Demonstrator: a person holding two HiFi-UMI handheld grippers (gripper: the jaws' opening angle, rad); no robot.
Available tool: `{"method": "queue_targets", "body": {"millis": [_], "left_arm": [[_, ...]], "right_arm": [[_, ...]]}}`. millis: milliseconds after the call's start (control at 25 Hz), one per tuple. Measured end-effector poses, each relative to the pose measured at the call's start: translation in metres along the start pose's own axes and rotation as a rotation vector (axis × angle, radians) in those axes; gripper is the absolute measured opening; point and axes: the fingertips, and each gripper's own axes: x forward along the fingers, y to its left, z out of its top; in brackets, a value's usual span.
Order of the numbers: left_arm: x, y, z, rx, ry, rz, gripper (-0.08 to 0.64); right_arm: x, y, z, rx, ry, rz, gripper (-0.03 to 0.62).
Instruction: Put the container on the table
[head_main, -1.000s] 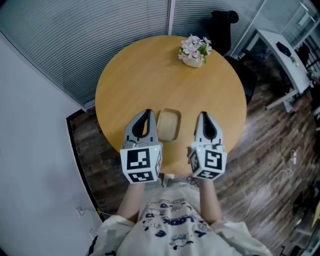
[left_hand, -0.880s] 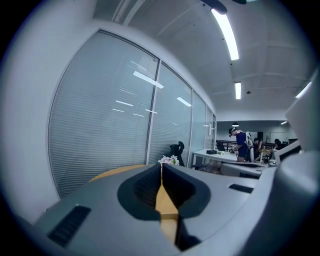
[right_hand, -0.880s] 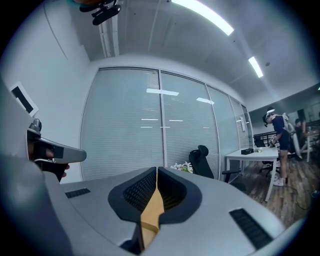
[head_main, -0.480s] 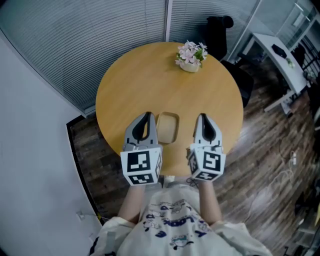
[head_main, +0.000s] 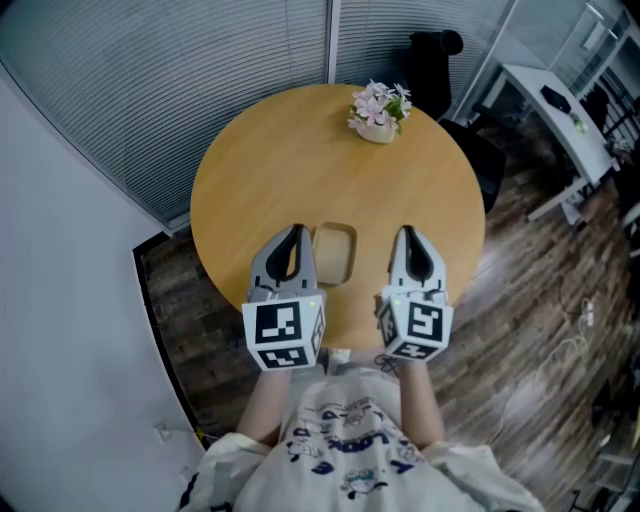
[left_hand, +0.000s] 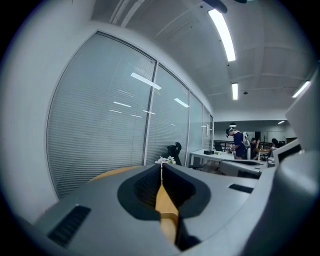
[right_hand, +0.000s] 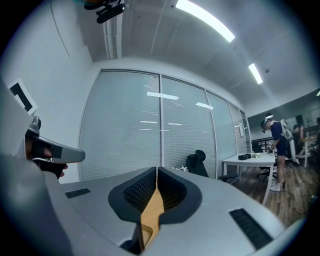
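A small tan container (head_main: 335, 253) with rounded corners rests on the round wooden table (head_main: 300, 160), near its front edge. My left gripper (head_main: 294, 232) hovers just left of it and my right gripper (head_main: 405, 234) just right of it, neither touching it. Both pairs of jaws are pressed together with nothing between them, as the left gripper view (left_hand: 161, 167) and the right gripper view (right_hand: 157, 172) also show. The container does not appear in either gripper view.
A pot of pink and white flowers (head_main: 378, 108) stands at the table's far edge. A black office chair (head_main: 440, 60) sits behind the table, a white desk (head_main: 560, 110) to the right. Slatted blinds cover the glass wall behind. Dark wood floor surrounds the table.
The head view has shifted slightly, so the table and flowers sit a little lower and to the left. Both grippers and the container keep their places.
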Motion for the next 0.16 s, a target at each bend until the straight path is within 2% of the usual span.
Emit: {"method": "queue_targets", "body": {"millis": [160], "left_arm": [[-0.0010,-0.0011,-0.0011,0.000,0.002,0.000,0.009]], "right_arm": [[-0.0019,0.0041,0.0011,0.010,-0.011,0.027,0.011]]}}
